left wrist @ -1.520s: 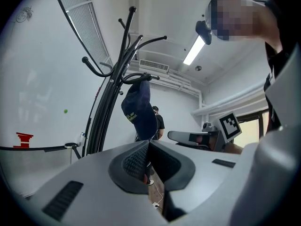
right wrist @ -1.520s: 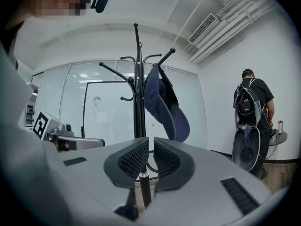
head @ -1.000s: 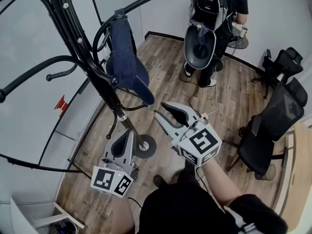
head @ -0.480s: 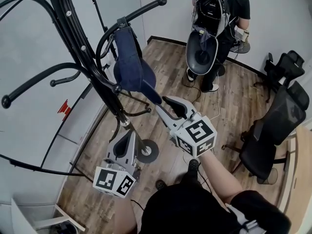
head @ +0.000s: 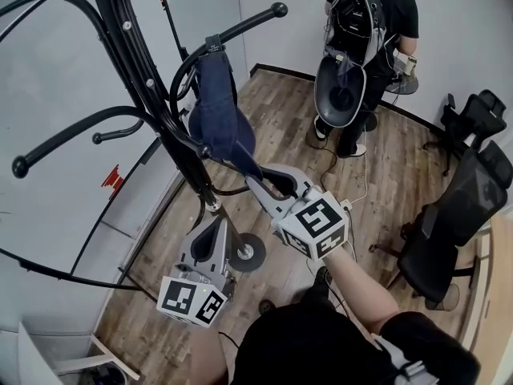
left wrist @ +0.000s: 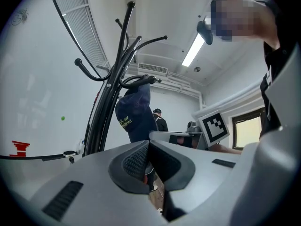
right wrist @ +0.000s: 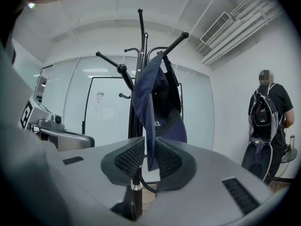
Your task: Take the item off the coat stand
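The black coat stand [head: 154, 95] fills the left of my head view, and the navy cap [head: 218, 119] hangs by its back strap from one upper hook arm, brim pointing down. My right gripper [head: 260, 176] is up at that brim with its fingers clenched on it, the brim's edge running down between the pads. My left gripper [head: 215, 224] sits lower, near the stand's pole, its fingers pressed together with nothing between them.
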The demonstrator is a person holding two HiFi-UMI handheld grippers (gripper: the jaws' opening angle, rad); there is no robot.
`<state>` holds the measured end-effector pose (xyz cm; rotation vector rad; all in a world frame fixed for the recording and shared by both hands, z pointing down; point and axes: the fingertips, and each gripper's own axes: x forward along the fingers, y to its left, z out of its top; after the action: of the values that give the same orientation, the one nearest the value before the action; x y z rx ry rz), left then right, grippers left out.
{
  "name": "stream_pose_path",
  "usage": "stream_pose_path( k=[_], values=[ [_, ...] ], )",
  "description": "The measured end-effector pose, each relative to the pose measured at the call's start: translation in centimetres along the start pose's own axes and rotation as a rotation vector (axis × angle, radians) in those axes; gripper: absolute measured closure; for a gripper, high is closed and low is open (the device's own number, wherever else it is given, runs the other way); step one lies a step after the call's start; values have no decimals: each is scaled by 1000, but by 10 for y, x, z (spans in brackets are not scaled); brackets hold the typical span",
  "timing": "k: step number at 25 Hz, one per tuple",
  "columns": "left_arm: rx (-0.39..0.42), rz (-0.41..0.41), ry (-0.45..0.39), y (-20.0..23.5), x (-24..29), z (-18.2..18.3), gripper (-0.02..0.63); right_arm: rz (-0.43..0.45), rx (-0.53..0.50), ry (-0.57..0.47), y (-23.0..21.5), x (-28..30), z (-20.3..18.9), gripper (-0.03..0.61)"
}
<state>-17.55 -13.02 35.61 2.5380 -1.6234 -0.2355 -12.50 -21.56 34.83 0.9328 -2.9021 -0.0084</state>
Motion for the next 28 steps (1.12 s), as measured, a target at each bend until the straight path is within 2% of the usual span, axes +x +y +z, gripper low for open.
stream_pose_path(
  k=[2,16,28],
  values=[
    [-1,-1,5,0,-1,-2,600,-1,2,-7,0,0,0,509],
    [-3,-26,15,-10,5,-9,600,37,-6,-17,6,-9,4,529],
    [-12,-22,14,-15,9,-12,600,-5,6,-67,-7,-26,10,534]
  ],
)
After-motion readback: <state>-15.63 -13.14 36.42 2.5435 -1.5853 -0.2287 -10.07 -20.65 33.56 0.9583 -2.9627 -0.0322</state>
